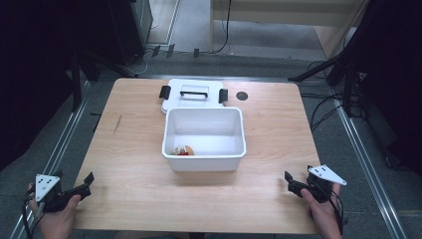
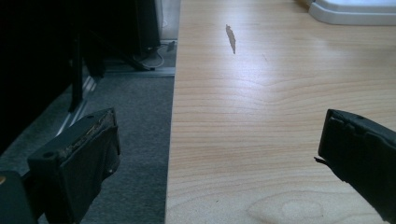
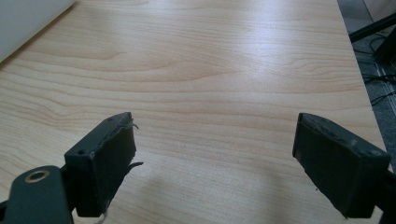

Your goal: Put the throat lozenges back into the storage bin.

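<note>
White bin [image 1: 204, 149] is sitting mid-table, its lid [image 1: 194, 94] lying just behind it, a small red-and-yellow thing [image 1: 182, 151] inside. I'm holding my left gripper [image 1: 82, 186] at the near left edge and my right gripper [image 1: 293, 184] near right, both gaping wide, gripping nothing.

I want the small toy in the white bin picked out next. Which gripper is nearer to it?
Left, slightly. The toy lies in the bin's front-left corner. The left gripper waits at the table's near left edge, the right gripper near the right edge, farther off.
</note>
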A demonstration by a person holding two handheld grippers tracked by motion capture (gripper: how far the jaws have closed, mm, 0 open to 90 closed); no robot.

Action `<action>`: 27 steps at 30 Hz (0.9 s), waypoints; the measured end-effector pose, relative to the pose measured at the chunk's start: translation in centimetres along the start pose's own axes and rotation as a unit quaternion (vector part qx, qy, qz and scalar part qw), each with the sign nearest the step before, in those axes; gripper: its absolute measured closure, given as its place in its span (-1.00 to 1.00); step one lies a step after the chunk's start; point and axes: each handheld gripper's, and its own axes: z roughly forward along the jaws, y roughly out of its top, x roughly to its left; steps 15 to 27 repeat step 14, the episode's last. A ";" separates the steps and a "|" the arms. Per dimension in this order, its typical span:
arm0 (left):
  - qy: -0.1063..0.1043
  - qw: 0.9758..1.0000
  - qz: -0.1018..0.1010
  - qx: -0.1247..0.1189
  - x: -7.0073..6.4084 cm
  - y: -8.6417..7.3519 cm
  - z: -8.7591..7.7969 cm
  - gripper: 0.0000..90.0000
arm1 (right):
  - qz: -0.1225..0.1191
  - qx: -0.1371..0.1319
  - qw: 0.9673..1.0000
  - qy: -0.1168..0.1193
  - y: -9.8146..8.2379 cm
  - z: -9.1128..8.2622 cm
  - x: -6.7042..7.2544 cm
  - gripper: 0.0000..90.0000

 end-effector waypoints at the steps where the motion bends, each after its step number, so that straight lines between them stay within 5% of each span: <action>1: 0.000 1.000 0.000 -0.001 0.0 0.0 0.0 -1.00 | 0.000 0.000 1.000 0.001 0.0 0.0 0.0 -0.71; 7: -0.004 1.000 -0.011 0.002 0.1 0.0 0.1 -1.00 | -0.001 0.001 1.000 0.002 0.0 0.0 0.0 -0.71; 27: -0.008 1.000 0.003 0.012 0.0 0.1 0.2 -1.00 | 0.000 0.005 1.000 0.002 0.0 0.1 0.0 -0.71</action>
